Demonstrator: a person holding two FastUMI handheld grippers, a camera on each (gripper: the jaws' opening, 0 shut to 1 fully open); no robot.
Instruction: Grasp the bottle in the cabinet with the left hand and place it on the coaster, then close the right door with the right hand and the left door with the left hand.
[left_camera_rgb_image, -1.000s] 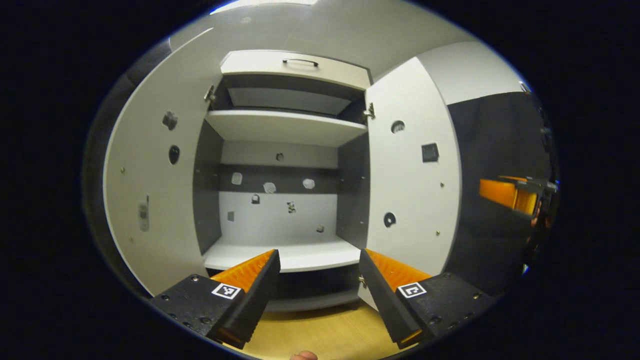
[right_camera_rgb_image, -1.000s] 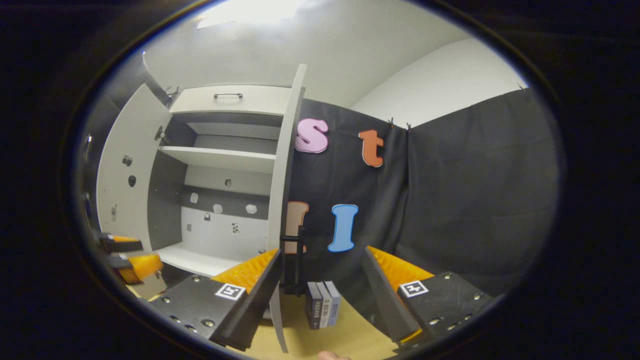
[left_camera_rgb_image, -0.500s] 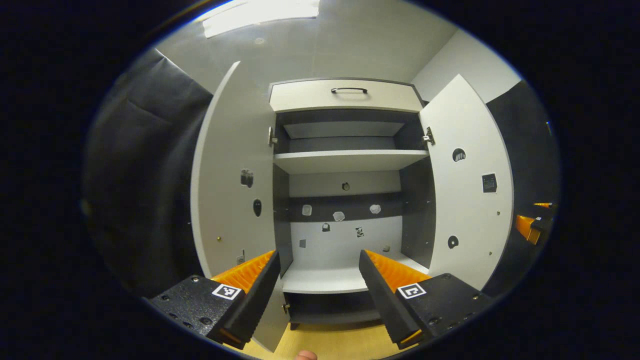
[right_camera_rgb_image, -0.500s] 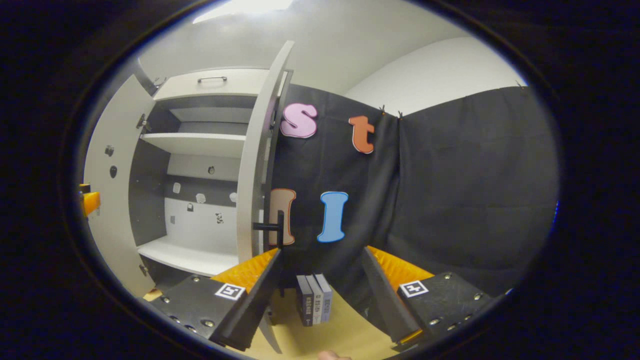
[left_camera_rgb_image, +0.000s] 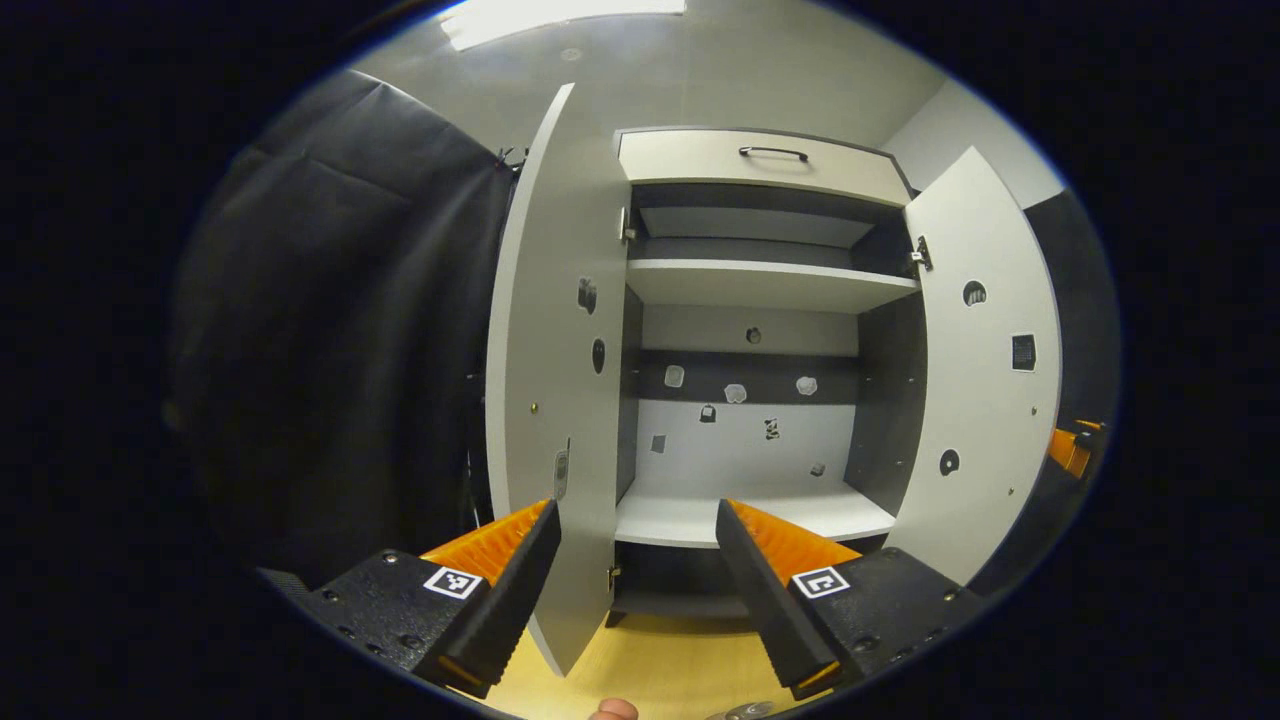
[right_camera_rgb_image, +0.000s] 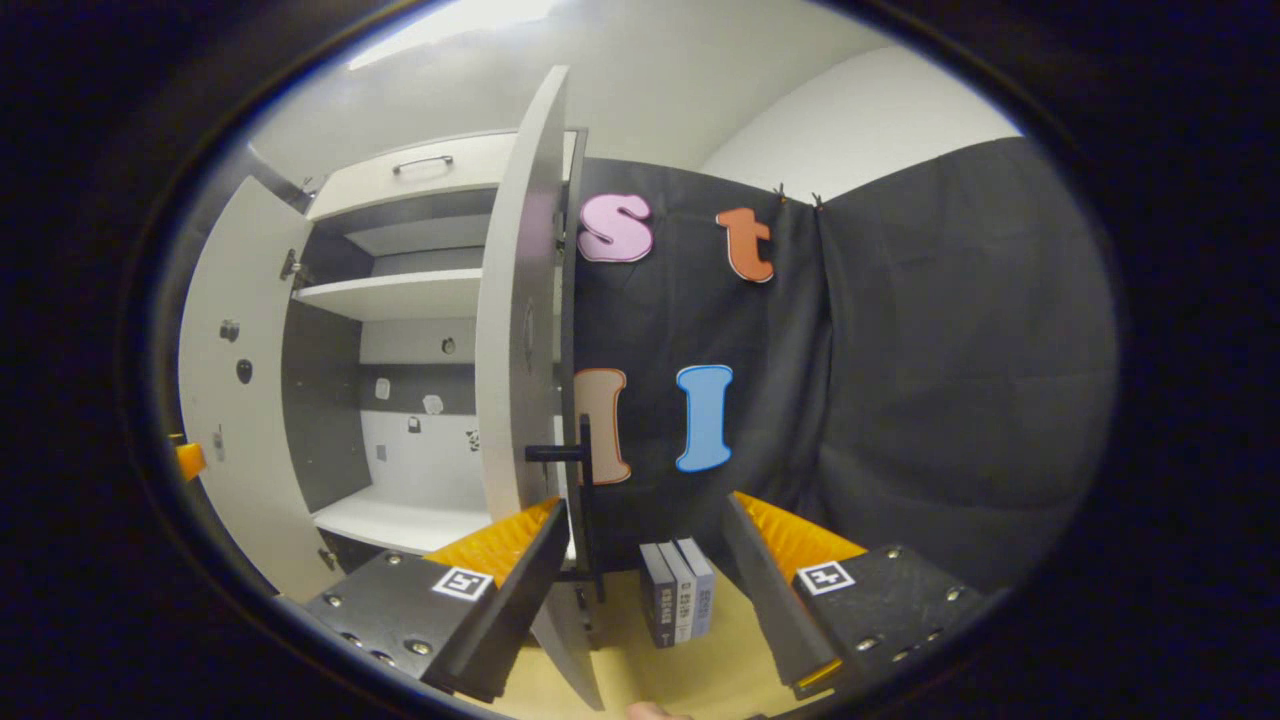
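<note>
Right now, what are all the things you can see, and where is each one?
Cabinet: one, white with dark grey inside, straight ahead, shelves bare.
Doors: two, white; left door and right door, both swung open.
Drawer: one, white with a dark handle, at the cabinet's top.
Door handle: one, black, on the right door's outer face.
Stickers: several small ones, pale, on the cabinet's back wall and the doors.
Books: three, dark and pale grey, upright on the wooden table.
Left gripper: jaws open, before the left door.
Right gripper: jaws open, by the right door's edge.
</note>
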